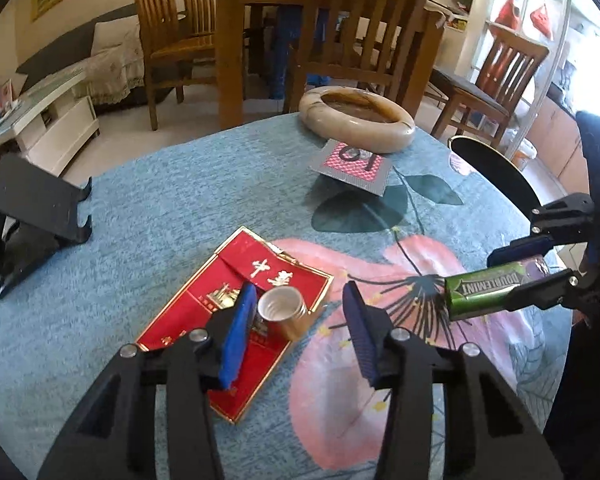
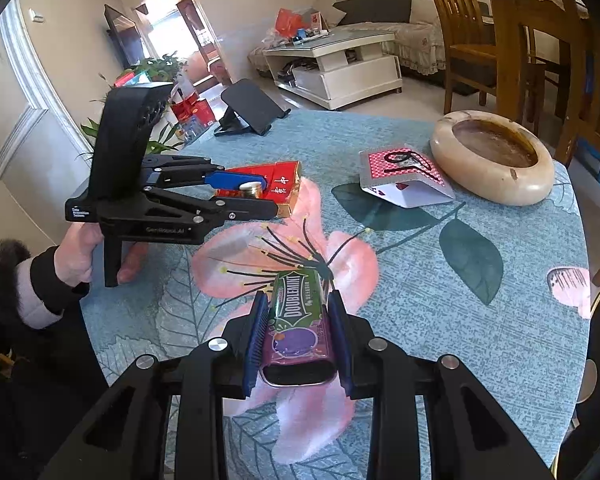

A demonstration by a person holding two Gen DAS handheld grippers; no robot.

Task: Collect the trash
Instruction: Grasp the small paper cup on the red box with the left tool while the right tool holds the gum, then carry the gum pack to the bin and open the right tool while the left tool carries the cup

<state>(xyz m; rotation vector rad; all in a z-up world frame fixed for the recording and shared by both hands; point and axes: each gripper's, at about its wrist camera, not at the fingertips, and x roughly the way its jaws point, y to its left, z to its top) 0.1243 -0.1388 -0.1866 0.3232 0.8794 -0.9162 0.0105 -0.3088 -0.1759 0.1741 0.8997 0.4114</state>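
while the right tool [image 2: 298,338] pinches the light, crushable gum pack [image 2: 300,320] mid-body, the left tool [image 1: 296,334] stands part-open around the small, rigid gold cap [image 1: 282,312]; grip its sides.

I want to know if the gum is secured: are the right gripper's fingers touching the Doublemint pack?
Touching. The right wrist view shows both blue fingers pressed flat against the sides of the Doublemint pack, no gap either side.
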